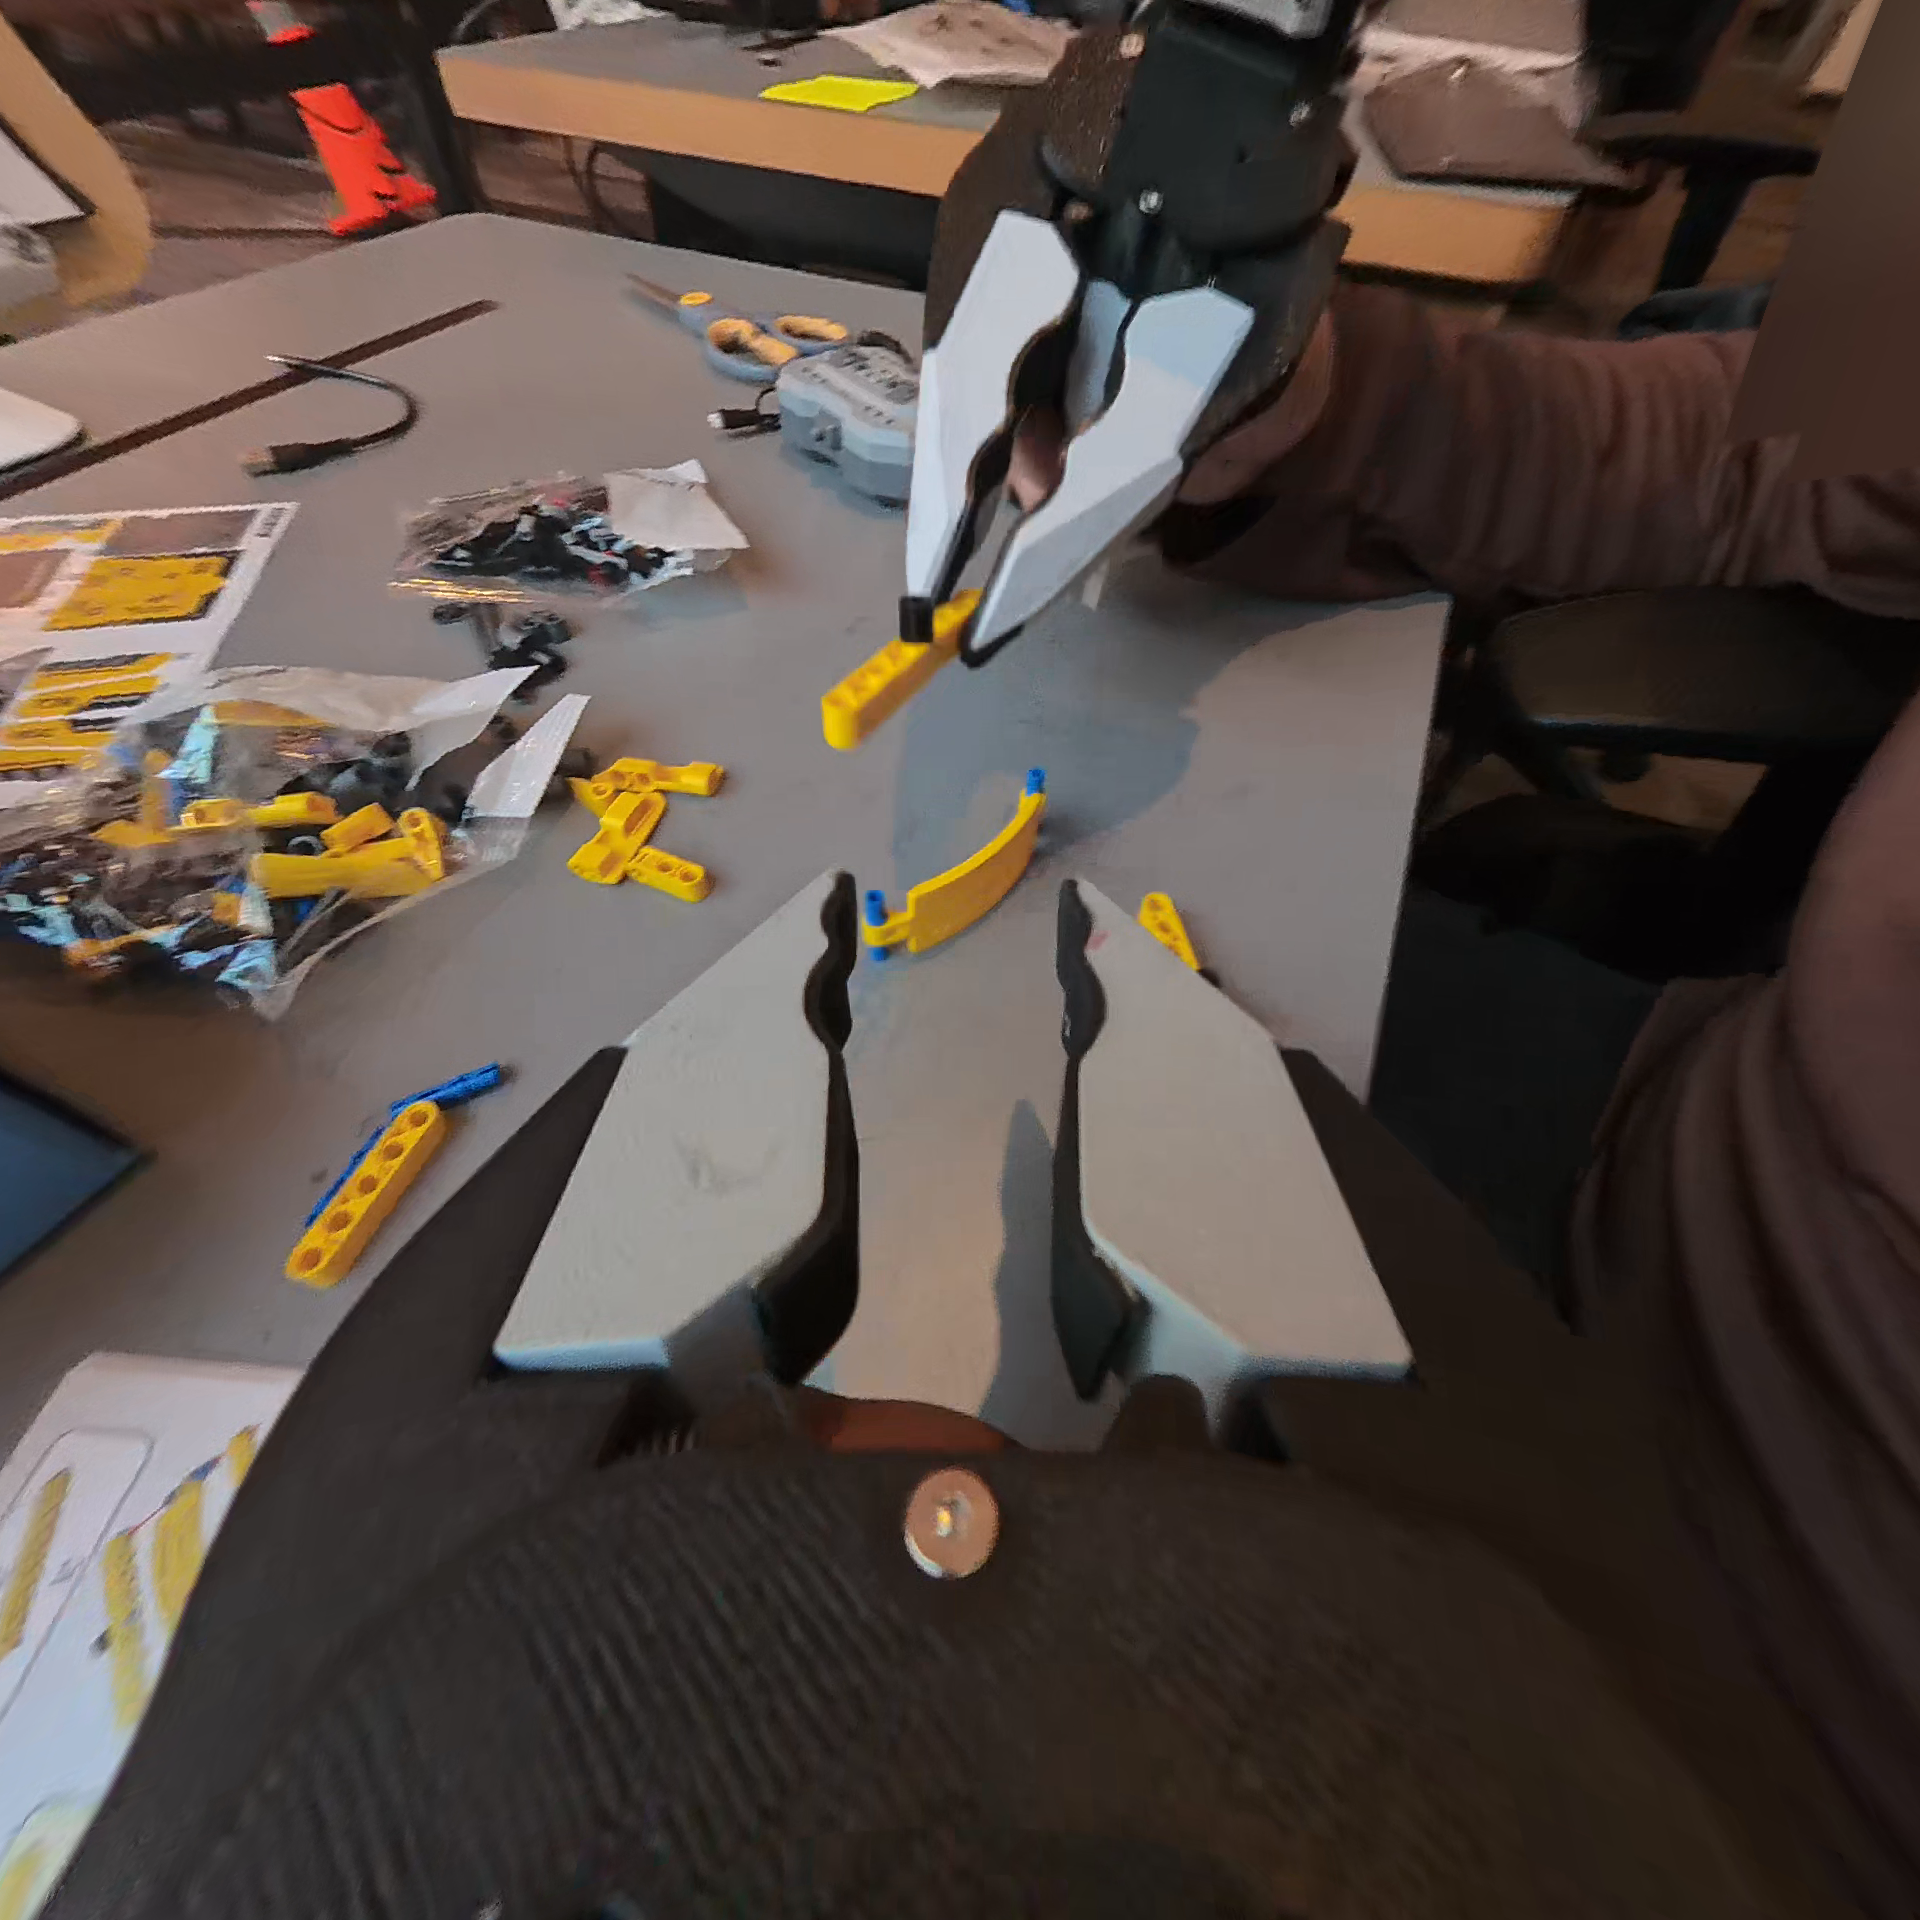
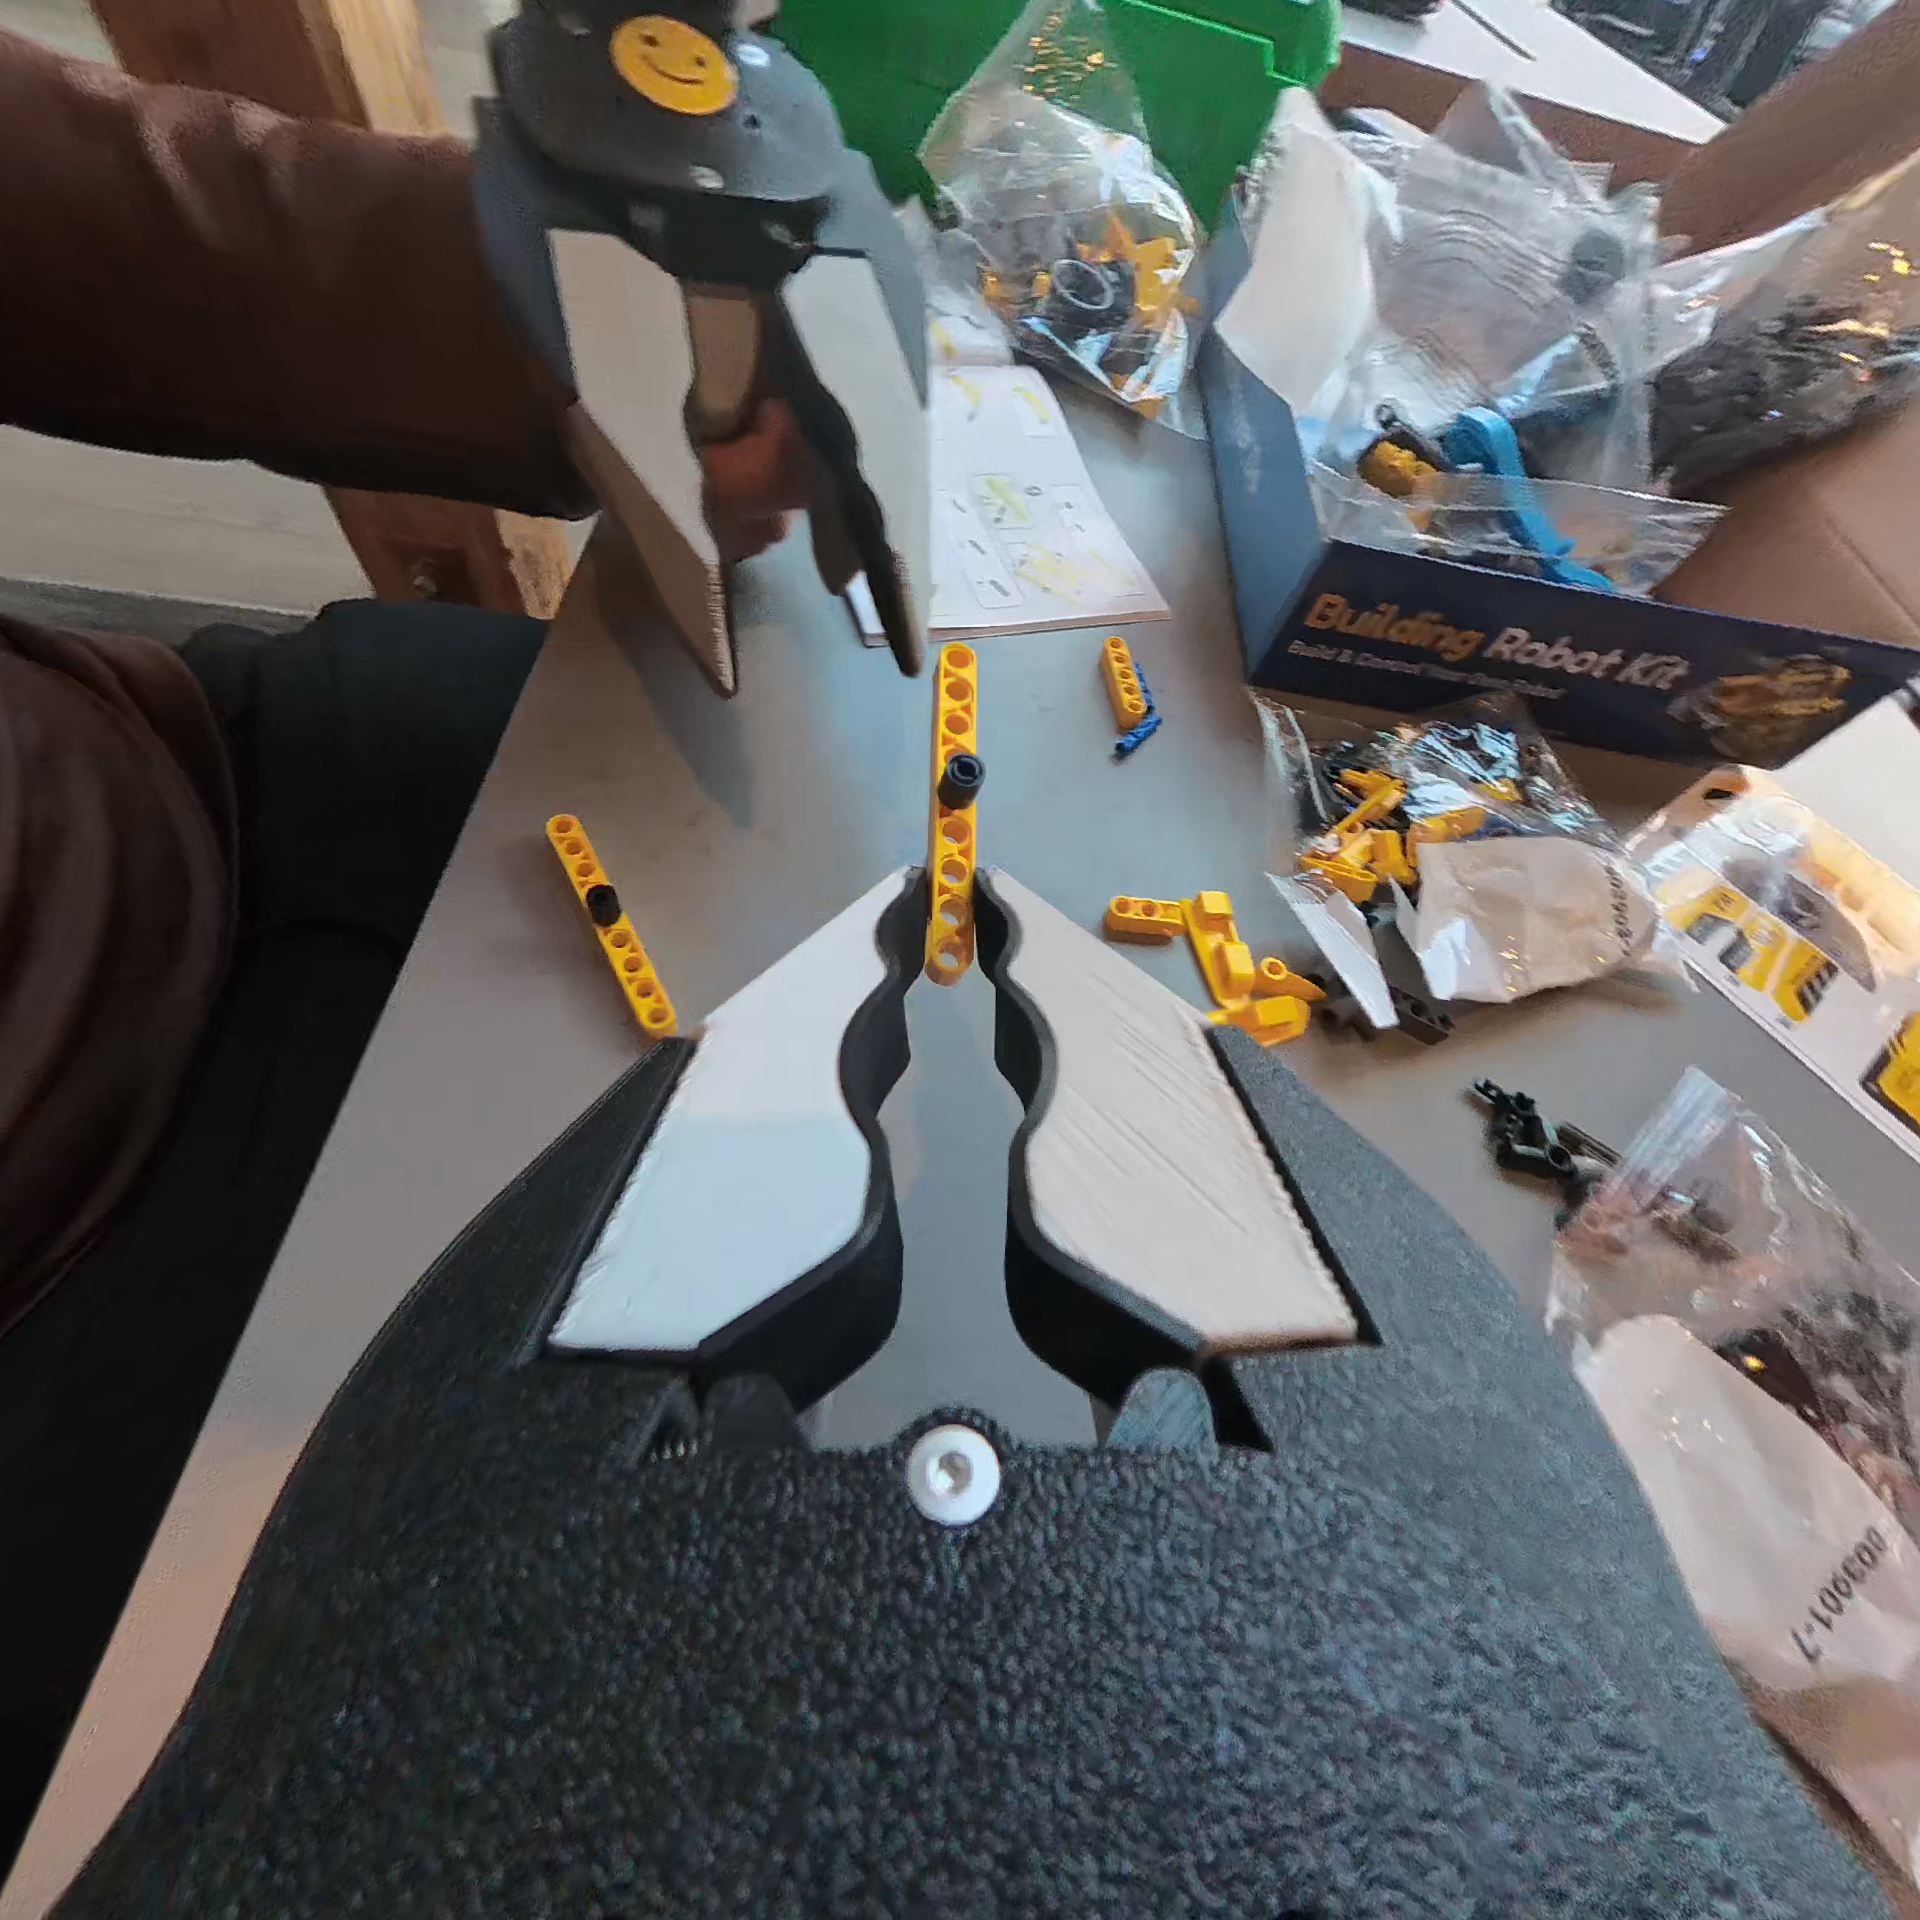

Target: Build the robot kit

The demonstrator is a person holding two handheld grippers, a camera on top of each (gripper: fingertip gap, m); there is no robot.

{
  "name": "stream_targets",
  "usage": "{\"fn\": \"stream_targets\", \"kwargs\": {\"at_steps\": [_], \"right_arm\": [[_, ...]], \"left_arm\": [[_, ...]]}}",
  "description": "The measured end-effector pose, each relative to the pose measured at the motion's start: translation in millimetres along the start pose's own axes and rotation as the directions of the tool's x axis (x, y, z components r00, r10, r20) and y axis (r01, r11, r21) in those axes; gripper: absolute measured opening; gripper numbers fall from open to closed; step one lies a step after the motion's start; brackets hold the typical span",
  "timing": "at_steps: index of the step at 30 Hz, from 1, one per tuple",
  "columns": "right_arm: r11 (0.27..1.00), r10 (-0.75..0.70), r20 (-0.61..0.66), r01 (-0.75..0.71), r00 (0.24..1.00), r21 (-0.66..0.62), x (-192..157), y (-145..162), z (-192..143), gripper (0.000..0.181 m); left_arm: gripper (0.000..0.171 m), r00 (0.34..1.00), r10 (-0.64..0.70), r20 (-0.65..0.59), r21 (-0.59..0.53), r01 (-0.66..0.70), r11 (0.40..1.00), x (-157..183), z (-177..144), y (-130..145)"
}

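So the right gripper [image 2: 951, 883] is clamped on one end of a long yellow beam with holes [image 2: 954, 821], holding it up off the grey table [image 1: 1039, 707] so the rest sticks out past the fingertips. A small black peg [image 2: 961, 779] sits in one of the holes about halfway along. My guess is that holding it by the very end keeps the other holes free.

The left gripper [image 1: 951, 914] is spread wide with nothing between its fingers, hovering low over the near edge of the table. Closest to it is a curved yellow panel [image 1: 977, 873] with little blue pins [image 1: 876, 914] at its ends, lying flat just ahead of the fingertips. A second yellow beam [image 2: 608, 920] with its own black peg lies beside the table edge, off to the side.

The rest is a typical mid-build mess: a loose pile of small yellow pieces [image 1: 644, 826], torn clear bags of parts [image 1: 239, 831], another short yellow beam [image 1: 364, 1195] lying on a blue piece, a dark blue kit box [image 2: 1538, 644], an open instruction booklet [image 2: 1029, 520], scissors [image 1: 748, 332] and a black cable [image 1: 343, 416] farther back. The loose parts are all spread out within easy reach of both grippers.
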State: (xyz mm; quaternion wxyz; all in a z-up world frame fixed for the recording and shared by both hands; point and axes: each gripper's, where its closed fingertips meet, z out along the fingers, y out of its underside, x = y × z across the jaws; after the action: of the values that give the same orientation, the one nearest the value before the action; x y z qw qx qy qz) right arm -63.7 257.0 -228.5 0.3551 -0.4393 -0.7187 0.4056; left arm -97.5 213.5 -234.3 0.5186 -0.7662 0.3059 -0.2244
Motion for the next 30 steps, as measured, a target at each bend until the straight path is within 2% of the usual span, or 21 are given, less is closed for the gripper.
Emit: {"fn": "stream_targets", "kwargs": {"at_steps": [2, 4, 8, 11, 15, 25, 27, 30], "right_arm": [[0.999, 0.036, -0.050, -0.035, 0.998, 0.012, 12.3, -1.3, -3.7, 0.008], [0.999, 0.052, -0.101, -0.050, 0.994, 0.021, 22.8, -2.0, -7.2, 0.008], [0.996, 0.083, -0.155, -0.076, 0.984, 0.046, 35.1, -3.2, -12.2, 0.008], [0.992, 0.118, -0.153, -0.111, 0.981, 0.052, 37.1, -2.5, -12.0, 0.008], [0.988, 0.152, -0.131, -0.146, 0.980, 0.049, 35.5, 0.0, -9.8, 0.008], [0.978, 0.210, -0.106, -0.209, 0.972, 0.014, 37.1, 9.0, -10.2, 0.008], [0.977, 0.215, -0.105, -0.215, 0.971, 0.014, 38.1, 10.0, -10.6, 0.008], [0.975, 0.221, -0.096, -0.221, 0.971, 0.007, 37.1, 12.0, -9.2, 0.008]], "left_arm": [[0.036, 0.997, 0.039, 0.060, -0.058, -0.035, 0.998, -5.4, 1.6, 3.4], [0.038, 0.997, 0.045, 0.057, -0.128, -0.038, 0.991, -2.5, 5.4, 12.3], [0.041, 0.994, 0.017, 0.106, -0.214, 0.006, 0.977, -12.3, 9.5, 31.6], [0.041, 0.993, -0.008, 0.114, -0.223, 0.033, 0.974, -16.6, 12.3, 32.6], [0.041, 0.994, 0.035, 0.105, -0.234, -0.010, 0.972, -19.3, 25.3, 28.6], [0.045, 0.994, 0.091, -0.064, -0.314, -0.107, 0.943, -22.6, 53.2, 31.6], [0.042, 0.988, 0.104, -0.114, -0.325, -0.136, 0.936, -16.8, 54.9, 33.8], [0.028, 0.982, 0.109, -0.156, -0.348, -0.158, 0.924, -10.7, 56.0, 38.7]]}}
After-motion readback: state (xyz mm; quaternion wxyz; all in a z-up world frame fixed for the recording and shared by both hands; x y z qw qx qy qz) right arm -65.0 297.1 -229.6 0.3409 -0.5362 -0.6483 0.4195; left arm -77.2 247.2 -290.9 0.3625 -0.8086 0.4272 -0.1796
